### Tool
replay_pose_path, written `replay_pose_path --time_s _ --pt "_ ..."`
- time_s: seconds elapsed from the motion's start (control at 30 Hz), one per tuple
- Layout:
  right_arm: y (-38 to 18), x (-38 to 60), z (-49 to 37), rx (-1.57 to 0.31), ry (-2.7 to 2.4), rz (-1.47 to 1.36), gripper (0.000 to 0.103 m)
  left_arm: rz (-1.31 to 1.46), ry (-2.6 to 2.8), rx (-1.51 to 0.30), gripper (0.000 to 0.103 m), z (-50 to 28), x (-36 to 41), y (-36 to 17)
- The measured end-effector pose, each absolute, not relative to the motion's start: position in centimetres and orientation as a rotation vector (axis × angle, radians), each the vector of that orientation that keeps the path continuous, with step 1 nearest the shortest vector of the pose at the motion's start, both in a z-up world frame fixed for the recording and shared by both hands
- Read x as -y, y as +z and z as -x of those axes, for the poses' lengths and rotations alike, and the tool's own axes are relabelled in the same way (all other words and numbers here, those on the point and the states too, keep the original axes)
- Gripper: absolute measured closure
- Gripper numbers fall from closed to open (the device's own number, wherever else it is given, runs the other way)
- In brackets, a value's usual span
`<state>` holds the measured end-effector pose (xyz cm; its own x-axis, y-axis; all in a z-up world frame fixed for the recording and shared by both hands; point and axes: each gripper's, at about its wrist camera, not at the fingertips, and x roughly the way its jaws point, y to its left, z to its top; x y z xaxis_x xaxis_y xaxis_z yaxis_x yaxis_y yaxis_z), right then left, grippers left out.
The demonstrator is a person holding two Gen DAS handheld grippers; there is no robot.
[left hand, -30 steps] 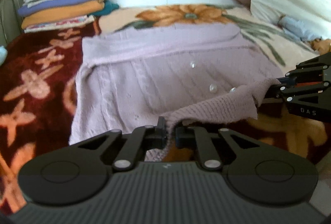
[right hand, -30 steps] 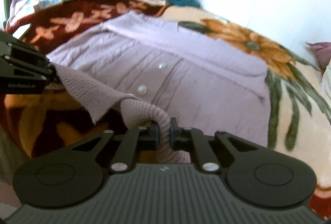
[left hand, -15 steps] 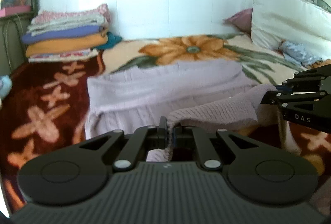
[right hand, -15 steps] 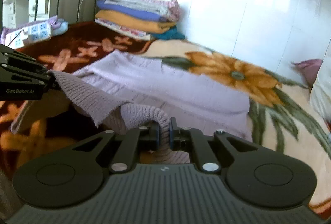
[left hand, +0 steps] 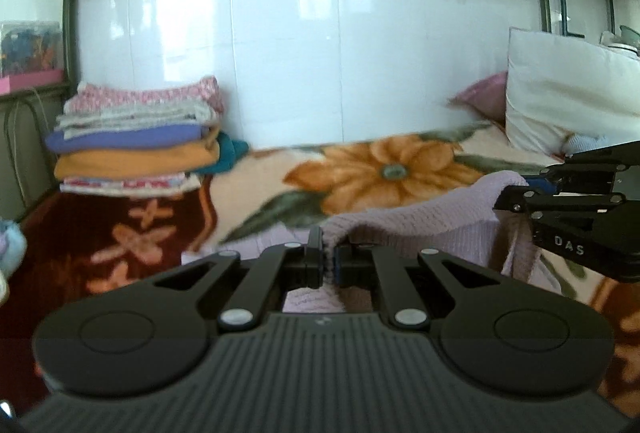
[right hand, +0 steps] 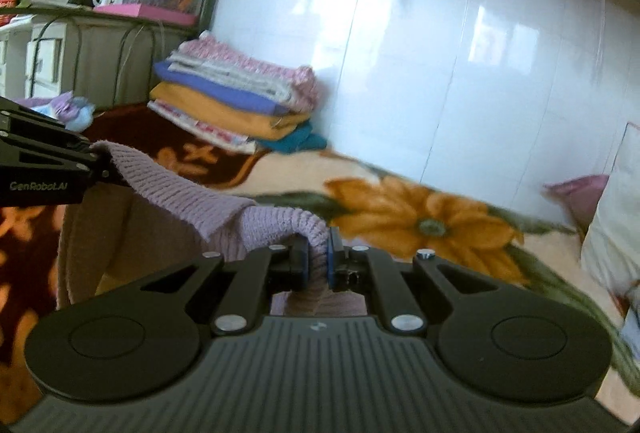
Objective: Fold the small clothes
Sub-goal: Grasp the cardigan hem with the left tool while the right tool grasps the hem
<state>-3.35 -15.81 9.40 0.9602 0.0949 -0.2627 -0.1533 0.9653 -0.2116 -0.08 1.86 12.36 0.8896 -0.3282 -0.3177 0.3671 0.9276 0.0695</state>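
item: lilac knit cardigan [left hand: 424, 221], held up off the bed; its ribbed hem is stretched between my two tools and the body hangs below them.
my left gripper [left hand: 328, 267]: jaws clamped tight on one end of the hem, knit bunched between the pads.
my right gripper [right hand: 317, 263]: jaws pinched on the other end, a roll of ribbing arching over the left-hand finger [right hand: 298, 261].
each tool shows at the edge of the other's view, near one another with the hem taut between them.
beneath: floral blanket [left hand: 384, 173], orange flower on cream, maroon section to the left.
beyond, against the white wall [left hand: 320, 53]: stack of folded clothes [left hand: 136, 149], pink, grey, purple and orange layers; a teal piece beside it, possibly part of the stack, view is blurred.
far right: white pillow [left hand: 568, 109], pink cushion [left hand: 484, 101] just beside it.
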Motion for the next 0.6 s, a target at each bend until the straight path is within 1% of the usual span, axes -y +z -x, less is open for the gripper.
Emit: replay_pose_path --time_s 0.17,0.3,0.43,0.6 --pt "10.7 16.1 -2.2 -0.227 0.095 0.219 0.094 -0.131 -0.347 -0.283 0.095 -3.9 -1.0 13.5" --pt "10.2 15.8 -7.5 -0.248 0.066 0.209 0.094 -0.106 -0.325 -0.301 0.095 -8.2 0.0 12.9" --pt "7.5 15.4 -12.1 -0.301 0.037 0.205 0.094 -0.094 -0.303 -0.353 0.095 -12.6 0.7 10.6" --pt "2.6 14.7 -16.5 -0.382 0.018 0.228 0.094 -0.093 -0.280 -0.438 0.094 -16.6 1.1 6.0"
